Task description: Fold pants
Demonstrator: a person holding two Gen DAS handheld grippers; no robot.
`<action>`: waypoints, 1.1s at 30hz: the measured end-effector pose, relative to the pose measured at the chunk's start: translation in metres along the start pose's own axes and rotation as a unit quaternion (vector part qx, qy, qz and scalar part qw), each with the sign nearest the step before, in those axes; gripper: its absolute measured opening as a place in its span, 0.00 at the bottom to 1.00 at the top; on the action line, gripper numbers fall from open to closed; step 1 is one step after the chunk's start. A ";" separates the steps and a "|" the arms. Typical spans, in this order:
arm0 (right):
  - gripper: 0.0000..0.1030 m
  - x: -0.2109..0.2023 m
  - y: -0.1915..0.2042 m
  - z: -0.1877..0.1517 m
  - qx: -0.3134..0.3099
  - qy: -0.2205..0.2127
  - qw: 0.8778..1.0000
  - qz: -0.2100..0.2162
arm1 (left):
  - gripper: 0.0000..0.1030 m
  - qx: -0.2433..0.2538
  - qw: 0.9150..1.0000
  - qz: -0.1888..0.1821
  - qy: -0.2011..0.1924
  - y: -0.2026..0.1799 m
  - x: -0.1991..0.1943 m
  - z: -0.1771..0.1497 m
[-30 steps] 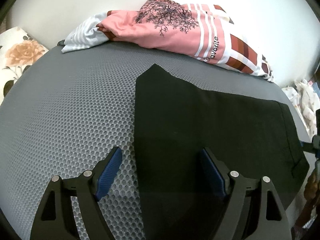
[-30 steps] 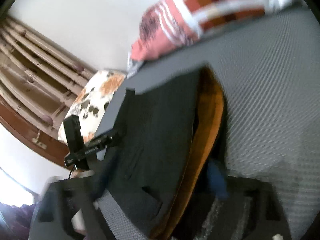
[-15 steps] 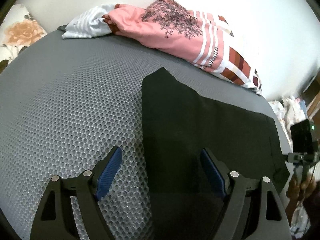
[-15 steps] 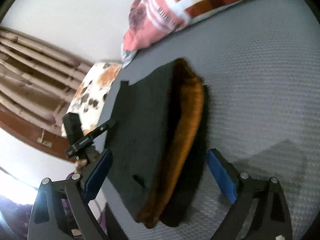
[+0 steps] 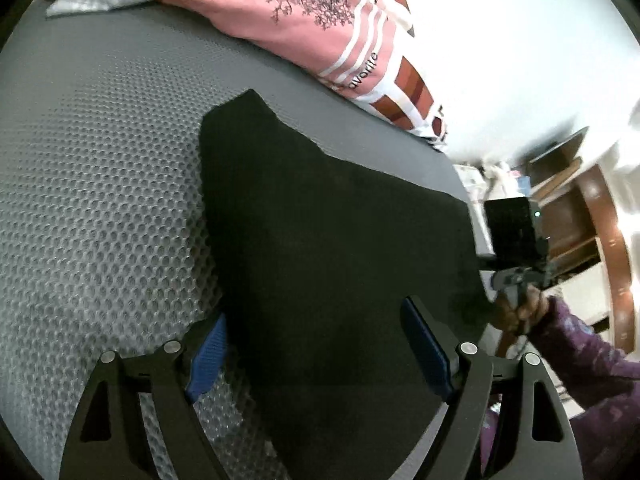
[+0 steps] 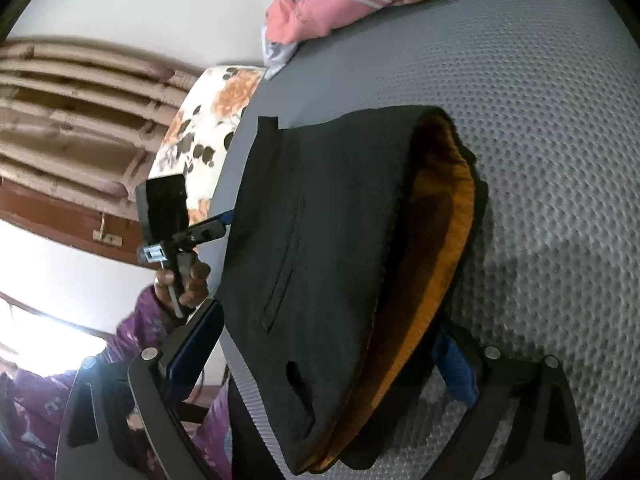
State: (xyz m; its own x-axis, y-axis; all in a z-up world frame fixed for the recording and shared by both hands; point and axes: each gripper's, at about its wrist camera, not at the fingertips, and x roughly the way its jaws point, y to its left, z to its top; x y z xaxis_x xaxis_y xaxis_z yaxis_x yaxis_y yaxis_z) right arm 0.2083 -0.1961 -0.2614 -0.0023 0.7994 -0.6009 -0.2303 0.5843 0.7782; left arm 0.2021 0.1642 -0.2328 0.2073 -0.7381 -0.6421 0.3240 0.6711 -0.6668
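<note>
Left wrist: left claw (image 5: 316,354) spread over folded black pants (image 5: 332,248) on bed (image 5: 100,160) — right claw (image 6: 320,356) spread too, straddling the waistband, nothing pinched.

The folded black fabric pants (image 5: 328,248) lie on the grey honeycomb-textured mattress (image 5: 100,184). Seen from the left wrist, the pink-and-white striped printed pillow (image 5: 320,28) lies beyond the pants at twelve o'clock, against the wall. The left gripper (image 5: 316,354) sits at six o'clock, its jaws spread either side of the pants' near edge. At three o'clock, off the mattress edge, is the right gripper (image 5: 516,240). From the right wrist, the floral cream cushion (image 6: 208,128) lies at ten o'clock of the pants.
</note>
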 end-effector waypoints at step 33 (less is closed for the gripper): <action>0.28 0.001 -0.002 -0.032 0.048 -0.088 0.995 0.014 | 0.16 0.132 0.955 0.255 -0.071 -0.081 0.001 -0.023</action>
State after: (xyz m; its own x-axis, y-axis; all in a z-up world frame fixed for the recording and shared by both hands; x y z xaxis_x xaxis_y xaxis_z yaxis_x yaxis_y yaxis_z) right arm 0.1780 -0.2007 -0.2692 0.1647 0.8230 -0.5437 -0.1395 0.5651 0.8132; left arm 0.1552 0.1113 -0.1880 0.5174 -0.3350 -0.7874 0.3658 0.9185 -0.1504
